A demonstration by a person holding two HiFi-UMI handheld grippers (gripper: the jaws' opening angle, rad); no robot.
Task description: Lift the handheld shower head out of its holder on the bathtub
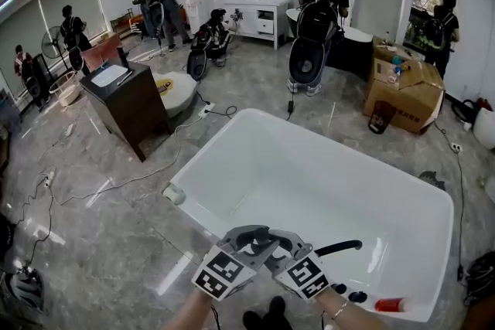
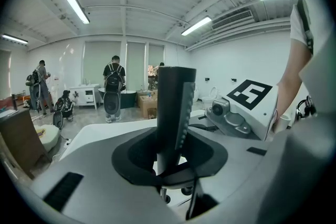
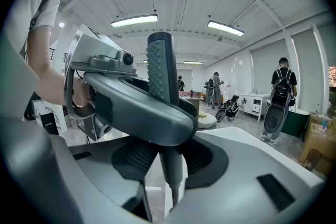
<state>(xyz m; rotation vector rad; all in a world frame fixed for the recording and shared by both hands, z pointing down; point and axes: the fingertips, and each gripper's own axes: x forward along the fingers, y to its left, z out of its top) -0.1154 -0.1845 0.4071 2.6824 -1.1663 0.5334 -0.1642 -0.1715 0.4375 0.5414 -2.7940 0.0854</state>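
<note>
Since you've got both tools on one part, the count is: 2 grippers, 1 shower head, 1 hose, 1 tub up front, 1 spout, 2 knobs, 1 bottle.

Your left gripper (image 1: pixel 249 242) and right gripper (image 1: pixel 282 245) are each clamped on the shower head (image 2: pixel 176 107), tips nearly touching, over the near rim of the tub (image 1: pixel 309 166).

The shower head is a black stick w/ its long axis approx upright. The ribbed strip is toward the top and the hose (image 2: pixel 194 198) hangs off the bottom end.

In the right gripper view the left one's jaw crosses in front of its mid section.

The black spout (image 1: pixel 340 247) sits just right of the grippers. The knobs (image 1: pixel 340 288) and red bottle (image 1: pixel 390 305) are on the rim beyond it.

Bkgd, well apart:
- dark cabinet (image 1: pixel 131 100)
- cardboard box (image 1: pixel 410 93)
- at least 5 people (image 1: pixel 319 11)
</note>
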